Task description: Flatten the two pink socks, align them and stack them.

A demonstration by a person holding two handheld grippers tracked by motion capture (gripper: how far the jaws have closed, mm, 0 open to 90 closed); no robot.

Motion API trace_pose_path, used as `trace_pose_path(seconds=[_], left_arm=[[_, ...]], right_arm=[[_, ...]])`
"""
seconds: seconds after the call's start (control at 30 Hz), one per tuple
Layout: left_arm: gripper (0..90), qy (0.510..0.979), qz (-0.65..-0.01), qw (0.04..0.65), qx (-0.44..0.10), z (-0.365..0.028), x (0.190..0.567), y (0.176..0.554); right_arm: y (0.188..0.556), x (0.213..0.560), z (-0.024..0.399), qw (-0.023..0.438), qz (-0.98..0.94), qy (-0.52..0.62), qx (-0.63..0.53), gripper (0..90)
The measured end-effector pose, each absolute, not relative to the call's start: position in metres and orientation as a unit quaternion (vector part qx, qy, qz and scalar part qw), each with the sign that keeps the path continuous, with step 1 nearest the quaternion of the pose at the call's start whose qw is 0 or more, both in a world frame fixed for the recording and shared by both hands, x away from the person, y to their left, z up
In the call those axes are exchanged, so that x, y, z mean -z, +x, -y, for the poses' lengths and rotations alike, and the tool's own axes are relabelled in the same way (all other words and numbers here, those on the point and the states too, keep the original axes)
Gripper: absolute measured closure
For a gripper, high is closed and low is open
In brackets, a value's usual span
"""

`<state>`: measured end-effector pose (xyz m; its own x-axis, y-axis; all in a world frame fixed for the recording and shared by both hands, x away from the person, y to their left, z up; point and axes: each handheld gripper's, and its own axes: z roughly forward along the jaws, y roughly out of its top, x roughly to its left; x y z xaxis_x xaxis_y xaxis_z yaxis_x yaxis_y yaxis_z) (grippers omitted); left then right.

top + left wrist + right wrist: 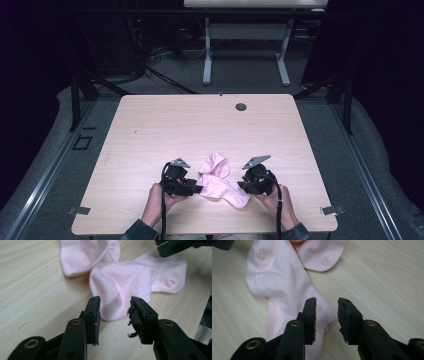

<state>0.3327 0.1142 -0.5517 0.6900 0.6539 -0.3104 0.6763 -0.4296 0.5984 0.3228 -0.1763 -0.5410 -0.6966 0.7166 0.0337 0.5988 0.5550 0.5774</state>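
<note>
Two pale pink socks (220, 180) lie overlapping near the front middle of the wooden table (200, 125). My left gripper (198, 189) rests at their left end, held by a hand. In the left gripper view its jaws (115, 305) stand apart, with the rounded end of one sock (130, 285) lying on the table just between and beyond the tips; the second sock (85, 257) lies farther off. My right gripper (241, 186) sits at the socks' right end. Its jaws (327, 306) are apart too, over the edge of a sock (282, 282), and the pads do not press on it.
A round cable hole (241, 107) sits near the table's far edge. Metal brackets (331, 210) stick out at the front corners. Behind the table stand another table's white legs (207, 60) and cables on the grey floor.
</note>
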Motion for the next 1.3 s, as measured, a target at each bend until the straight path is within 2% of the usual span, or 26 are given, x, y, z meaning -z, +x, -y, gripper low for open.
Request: trace_pose_path(seconds=[0.03,0.13,0.27,0.33,0.53,0.57,0.73,0.97,1.3], left_arm=[[51.7,0.844,-0.395,0.363,0.016,-0.115,0.553,0.334],[46.5,0.847,-0.396,0.355,0.002,-0.111,0.554,0.337],[46.1,0.864,-0.381,0.33,-0.017,-0.1,0.557,0.337],[49.5,0.867,-0.378,0.324,-0.021,-0.096,0.558,0.337],[72.3,0.879,-0.364,0.304,-0.039,-0.087,0.563,0.334],[72.3,0.881,-0.363,0.301,-0.043,-0.087,0.563,0.333],[85.2,0.882,-0.36,0.3,-0.05,-0.088,0.565,0.331],[87.0,0.884,-0.353,0.297,-0.07,-0.087,0.563,0.324],[87.3,0.864,-0.371,0.33,-0.083,-0.11,0.562,0.288]], right_arm=[[0.318,0.537,0.182,0.101,-0.87,0.383,-0.293,60.9],[0.31,0.533,0.19,0.097,-0.86,0.402,-0.3,57.5],[0.3,0.539,0.191,0.079,-0.857,0.42,-0.29,55.1],[0.298,0.542,0.19,0.075,-0.86,0.419,-0.282,55.1],[0.297,0.556,0.182,0.076,-0.868,0.417,-0.26,60.0],[0.297,0.557,0.182,0.076,-0.869,0.417,-0.257,61.9],[0.296,0.562,0.18,0.082,-0.868,0.409,-0.268,74.0],[0.296,0.56,0.181,0.086,-0.87,0.402,-0.274,81.0],[0.291,0.556,0.179,0.075,-0.878,0.379,-0.283,81.4]])
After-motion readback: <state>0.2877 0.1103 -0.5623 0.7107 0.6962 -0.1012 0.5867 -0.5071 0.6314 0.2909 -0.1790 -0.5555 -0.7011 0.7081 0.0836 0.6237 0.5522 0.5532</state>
